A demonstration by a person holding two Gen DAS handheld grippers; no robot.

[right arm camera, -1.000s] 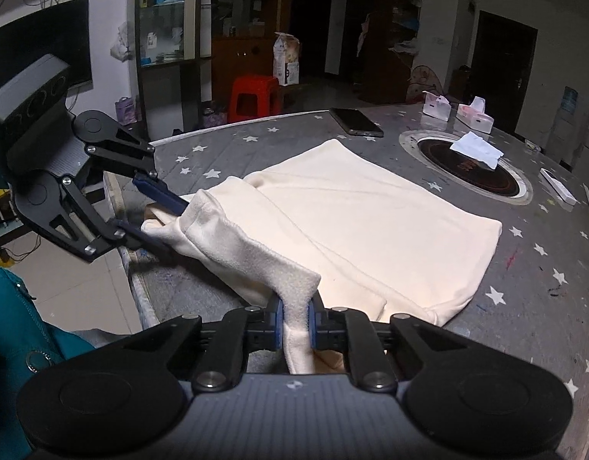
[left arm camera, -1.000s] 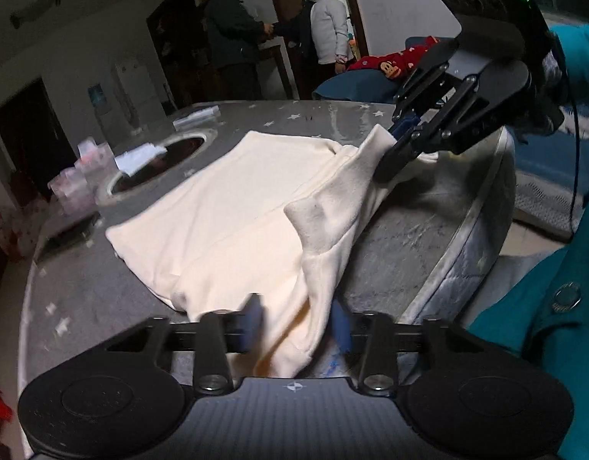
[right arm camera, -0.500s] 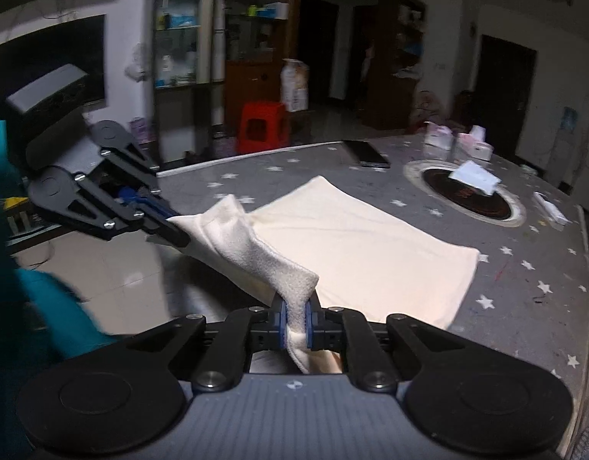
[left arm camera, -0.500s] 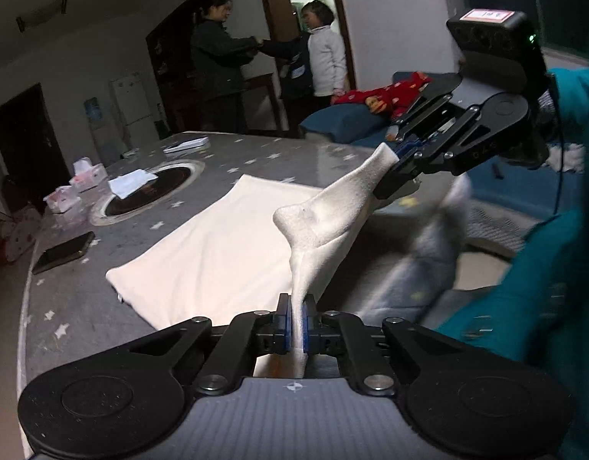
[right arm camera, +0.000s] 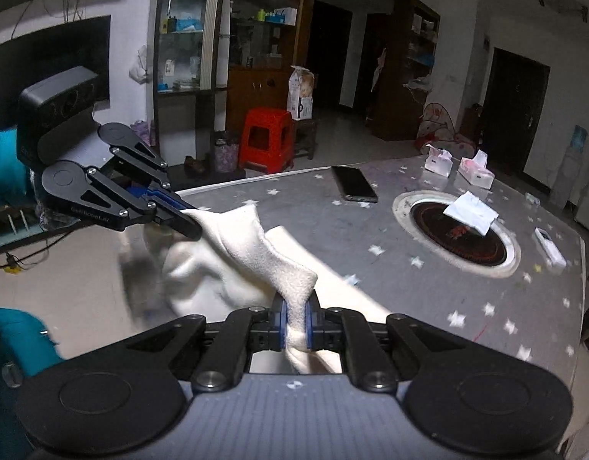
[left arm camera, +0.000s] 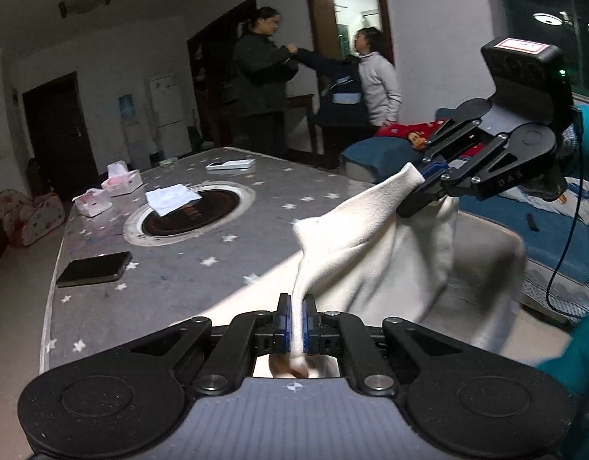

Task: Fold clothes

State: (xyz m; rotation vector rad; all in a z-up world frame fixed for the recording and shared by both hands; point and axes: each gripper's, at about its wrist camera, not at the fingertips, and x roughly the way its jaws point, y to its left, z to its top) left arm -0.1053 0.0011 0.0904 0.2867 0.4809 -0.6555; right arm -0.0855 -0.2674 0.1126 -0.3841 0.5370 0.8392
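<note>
A cream garment (left arm camera: 374,245), a second ago spread flat, now hangs lifted off the star-patterned desk (left arm camera: 148,268) — its near edge stretched between the left claw (left arm camera: 297,324) and right claw (right arm camera: 295,324), both clenched on fabric, likely ready to carry over for a fold.

The cloth (left arm camera: 355,237) in my left tool (left arm camera: 296,324) is soft, matt cream fleece with a nubbly nap. My tools are matt black plastic with blue pads (right arm camera: 281,320). Beyond the cloth, the grey counter (right arm camera: 428,291) looks smooth and slightly glossy; the phone (right arm camera: 353,188) on it shines.
</note>
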